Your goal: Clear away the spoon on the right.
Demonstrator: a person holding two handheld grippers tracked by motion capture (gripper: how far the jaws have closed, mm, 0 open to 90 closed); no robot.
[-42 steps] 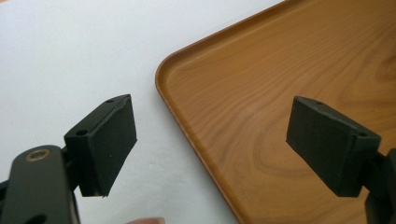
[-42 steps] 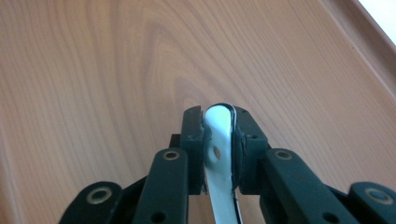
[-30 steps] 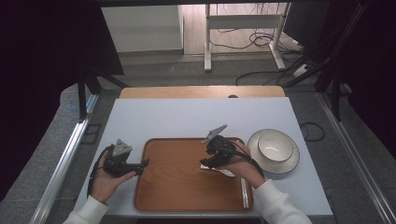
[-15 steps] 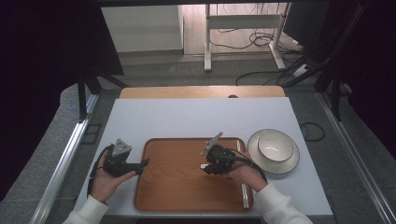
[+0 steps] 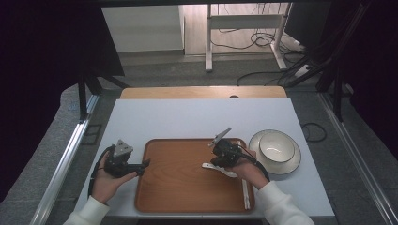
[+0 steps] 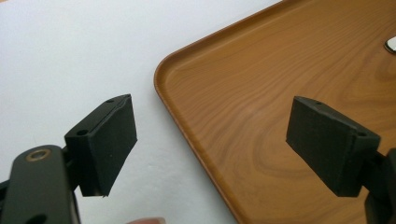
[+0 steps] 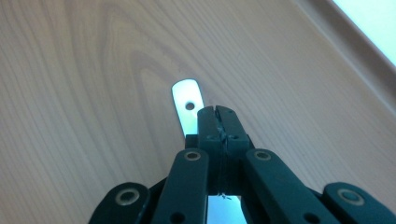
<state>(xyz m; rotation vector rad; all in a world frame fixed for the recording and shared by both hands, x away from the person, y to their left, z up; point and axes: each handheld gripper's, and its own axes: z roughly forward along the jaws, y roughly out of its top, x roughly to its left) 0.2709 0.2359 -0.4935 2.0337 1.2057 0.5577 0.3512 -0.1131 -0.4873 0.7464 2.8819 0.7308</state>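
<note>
Right gripper [image 5: 220, 161] jaws have just closed, clamped on the flat white spoon handle [image 7: 187, 105] (rounded end, one small hole) over the smooth wood-grain tray [image 5: 187, 197]. Left gripper [image 5: 141, 165] jaws stand apart at the tray's left rim, nothing between. White bowl [image 5: 277, 146] on plate [image 5: 291, 168] sits just right of the tray.
</note>
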